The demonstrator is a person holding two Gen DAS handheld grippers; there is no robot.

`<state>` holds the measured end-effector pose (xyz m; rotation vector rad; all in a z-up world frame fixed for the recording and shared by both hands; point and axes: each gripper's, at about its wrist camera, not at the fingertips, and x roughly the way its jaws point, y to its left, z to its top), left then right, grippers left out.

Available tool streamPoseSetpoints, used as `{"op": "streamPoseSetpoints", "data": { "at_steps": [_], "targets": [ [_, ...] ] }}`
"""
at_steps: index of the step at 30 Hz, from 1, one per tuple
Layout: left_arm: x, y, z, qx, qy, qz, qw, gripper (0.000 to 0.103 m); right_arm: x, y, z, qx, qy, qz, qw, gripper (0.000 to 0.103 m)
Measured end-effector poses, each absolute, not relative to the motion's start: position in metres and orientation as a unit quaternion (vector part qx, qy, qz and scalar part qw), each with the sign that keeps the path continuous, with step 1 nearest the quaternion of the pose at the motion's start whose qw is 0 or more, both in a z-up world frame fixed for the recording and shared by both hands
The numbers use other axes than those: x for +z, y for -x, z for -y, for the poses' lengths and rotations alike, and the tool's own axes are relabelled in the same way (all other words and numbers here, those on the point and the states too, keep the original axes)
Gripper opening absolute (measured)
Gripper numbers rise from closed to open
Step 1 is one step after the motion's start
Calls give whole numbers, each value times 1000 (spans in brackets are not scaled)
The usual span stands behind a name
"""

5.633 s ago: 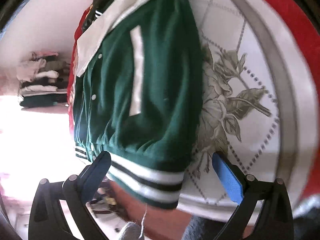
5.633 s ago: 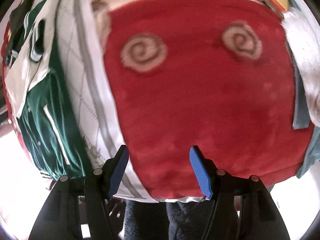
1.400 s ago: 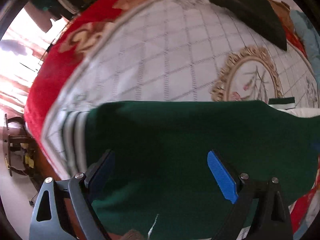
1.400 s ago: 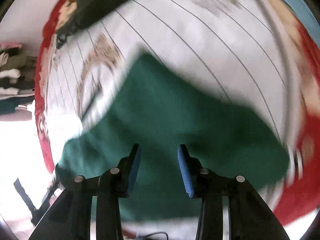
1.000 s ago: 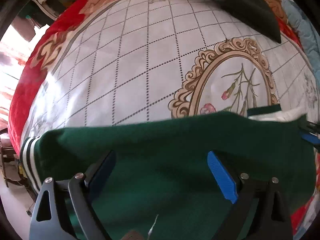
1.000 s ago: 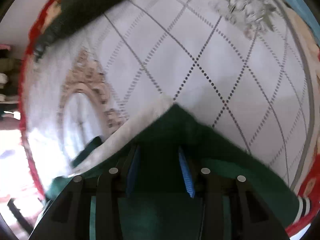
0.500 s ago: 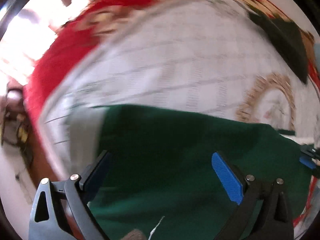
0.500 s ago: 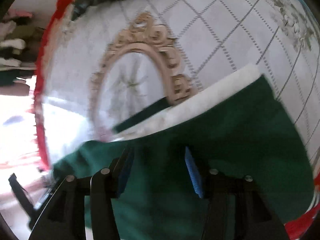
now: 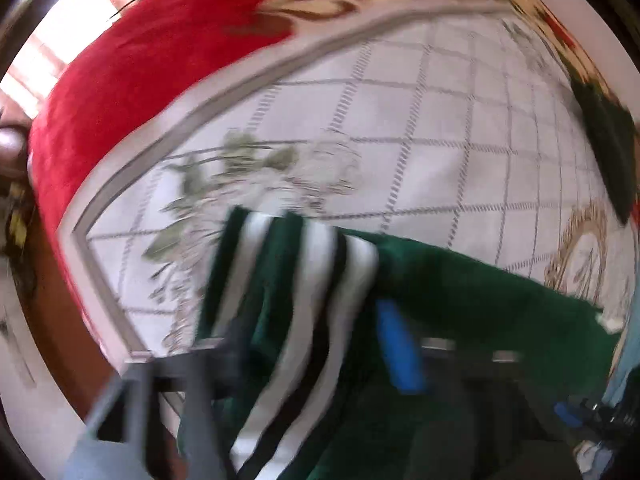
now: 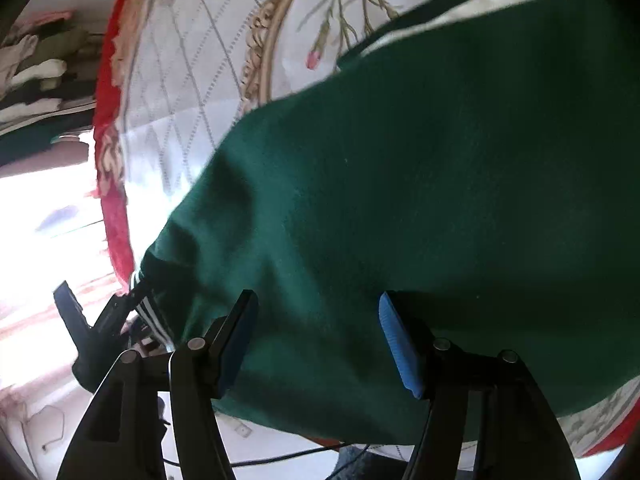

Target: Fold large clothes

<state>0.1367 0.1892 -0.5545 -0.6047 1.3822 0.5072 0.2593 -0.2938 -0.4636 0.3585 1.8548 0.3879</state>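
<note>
Looking through the left wrist view, the left tool (image 9: 316, 344) is pointing down at the striped cuff (image 9: 304, 288) of the green jacket (image 9: 480, 320). Its jaws have just been closing, and now they are standing narrow with the white, black and green ribbing bunched between them; the picture is blurred, but the blue pad is pressing against the cloth, so the tool is gripping the cuff. The rest of the jacket is spreading to the right and downward in the picture, lying on the bed cover (image 9: 400, 128), which is white with a dotted grid and a printed flower, and has a grey band and a red border. A dark cloth (image 9: 608, 152) is lying near the right edge of the cover, well apart from the cuff.

Turning to the right wrist view, the right tool (image 10: 316, 340) is hanging over the plain green body of the jacket (image 10: 440, 180). Its jaws have just been opening and are standing moderately wide; the cloth is lying beneath them, and the pads are not pinching it. The jacket is covering most of the picture, with a white strip along its upper edge. Beyond it, an ornate golden oval frame (image 10: 260, 40) with a rose is showing on the cover. At lower left the left tool (image 10: 120, 308) is gripping the striped cuff at the jacket's end. Stacked clothes (image 10: 36, 64) are sitting on a shelf at upper left.
</note>
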Motion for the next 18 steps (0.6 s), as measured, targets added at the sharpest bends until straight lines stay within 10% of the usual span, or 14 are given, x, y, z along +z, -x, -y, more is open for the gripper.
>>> {"op": "streamPoseSetpoints", "data": {
  "at_steps": [3, 10, 18],
  "targets": [
    [-539, -141, -173, 218, 236, -606, 728, 4, -467, -264, 285, 157, -150, -791, 572, 65],
    [-485, -111, -203, 257, 266, -526, 766, 4, -464, -269, 273, 157, -127, -788, 582, 65],
    [-564, -120, -256, 252, 325, -576, 706, 18, -465, -274, 272, 154, -123, -788, 583, 65]
  ]
}}
